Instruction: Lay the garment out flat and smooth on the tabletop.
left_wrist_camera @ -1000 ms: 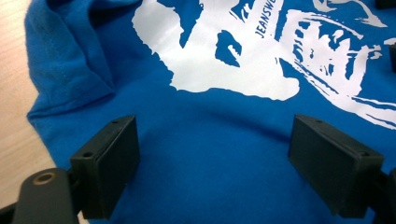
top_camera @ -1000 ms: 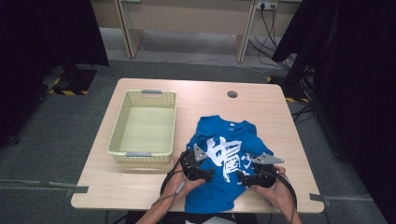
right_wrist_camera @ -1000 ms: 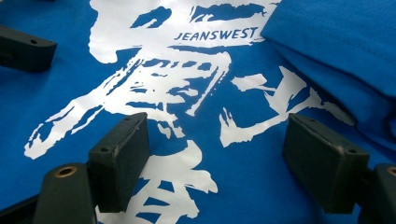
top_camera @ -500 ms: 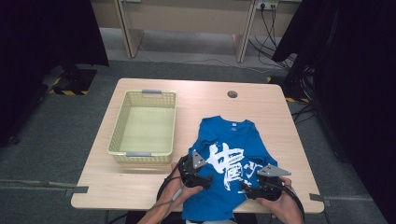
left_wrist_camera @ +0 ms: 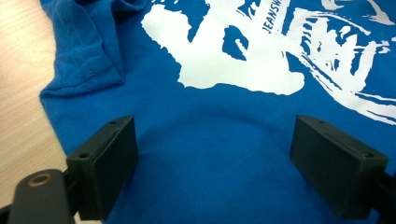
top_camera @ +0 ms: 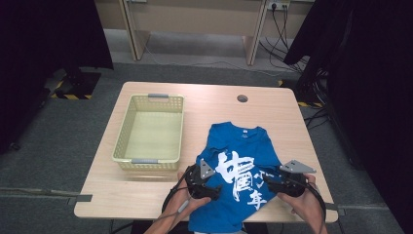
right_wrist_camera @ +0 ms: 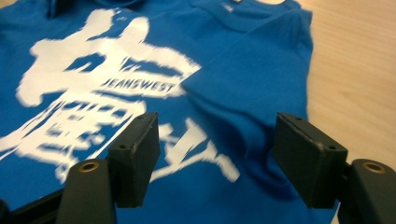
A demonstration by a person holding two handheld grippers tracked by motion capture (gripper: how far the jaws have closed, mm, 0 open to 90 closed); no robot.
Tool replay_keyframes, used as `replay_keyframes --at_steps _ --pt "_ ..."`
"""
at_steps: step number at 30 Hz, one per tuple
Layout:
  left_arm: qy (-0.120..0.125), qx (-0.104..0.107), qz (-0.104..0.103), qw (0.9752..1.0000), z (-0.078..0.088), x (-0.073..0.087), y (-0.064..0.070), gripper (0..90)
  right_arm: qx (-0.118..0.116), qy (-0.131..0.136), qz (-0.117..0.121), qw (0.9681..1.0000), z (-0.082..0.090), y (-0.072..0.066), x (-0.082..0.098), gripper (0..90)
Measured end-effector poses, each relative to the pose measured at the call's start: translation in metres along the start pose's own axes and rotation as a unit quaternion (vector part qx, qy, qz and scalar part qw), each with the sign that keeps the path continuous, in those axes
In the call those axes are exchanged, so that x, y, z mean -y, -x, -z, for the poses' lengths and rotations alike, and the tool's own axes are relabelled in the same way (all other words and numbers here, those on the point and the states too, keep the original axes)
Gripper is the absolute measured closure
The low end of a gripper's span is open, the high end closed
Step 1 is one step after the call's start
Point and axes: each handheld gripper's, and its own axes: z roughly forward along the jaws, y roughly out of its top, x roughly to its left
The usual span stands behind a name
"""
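1. On the wooden worktop point(top_camera: 146, 195), near the person's edge and right of centre, a blue T-shirt point(top_camera: 243, 146) lies spread front-up, its collar pointing away from the person and its hem hanging over the near edge.
2. White printed characters point(top_camera: 241, 178) cover the chest of the shirt; the right gripper view shows the word JEANSWEST among them.
3. Both short sleeves are folded inward onto the body of the shirt; the left gripper view shows the folded sleeve point(left_wrist_camera: 86, 51) beside bare wood.
4. At the shirt's left edge the left gripper point(top_camera: 214, 187) hovers low over the cloth, held in the person's left hand point(top_camera: 187, 202).
5. Its jaws stand wide apart, with plain blue cloth between them and nothing pinched; the left gripper view shows both black pads clear of the fabric.
6. By the shirt's right edge the right gripper point(top_camera: 272, 185) sits in the person's right hand point(top_camera: 307, 204), aimed across the shirt toward the print.
7. Its jaws have just been closing, yet a clear gap remains between them; the folded right sleeve point(right_wrist_camera: 252, 88) lies in that gap, and the pads do not press on it.
8. Left of the shirt, well apart from both grippers, a pale yellow plastic basket point(top_camera: 148, 97) stands with grey handles at its two short ends.
9. Near the far edge of the worktop a round cable hole point(top_camera: 242, 98) shows beyond the collar.
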Motion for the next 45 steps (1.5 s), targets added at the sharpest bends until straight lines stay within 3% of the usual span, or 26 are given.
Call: replay_keyframes --at_steps 9,15,18,21,25,31,35,39,45 --pt "-0.002 0.0 0.0 1.0 -0.001 -0.001 0.0 12.3 0.016 -0.02 0.034 0.9991 -0.028 0.004 -0.019 36.1" --pt "-0.002 0.0 0.001 1.0 -0.001 -0.001 0.0 11.6 0.018 -0.037 0.03 0.9987 -0.043 0.004 -0.022 32.4" --pt "-0.003 0.0 0.001 1.0 -0.002 -0.001 0.0 11.3 0.02 -0.046 0.041 0.9979 -0.049 0.005 -0.023 39.2" --pt "-0.003 0.0 0.001 1.0 -0.002 -0.001 0.0 11.2 0.005 -0.046 0.036 0.9983 -0.049 0.009 -0.023 52.4" --pt "-0.002 0.0 0.001 1.0 -0.002 -0.001 0.0 11.2 0.017 -0.045 0.041 0.998 -0.046 0.016 -0.021 66.7" --pt "-0.002 0.0 0.001 1.0 -0.002 -0.001 0.0 11.1 0.058 -0.037 0.046 0.9966 -0.04 0.033 -0.02 73.5" --pt "-0.003 0.0 0.001 1.0 -0.002 -0.002 0.0 11.0 0.083 -0.036 0.023 0.9957 -0.035 0.055 -0.014 73.5" --pt "-0.003 0.0 0.0 1.0 -0.002 -0.002 0.0 10.8 0.116 -0.031 -0.005 0.9928 -0.029 0.074 -0.008 69.7" --pt "-0.004 -0.001 0.001 1.0 -0.003 -0.002 0.0 10.6 0.125 -0.012 -0.032 0.9916 -0.017 0.086 -0.007 62.4"
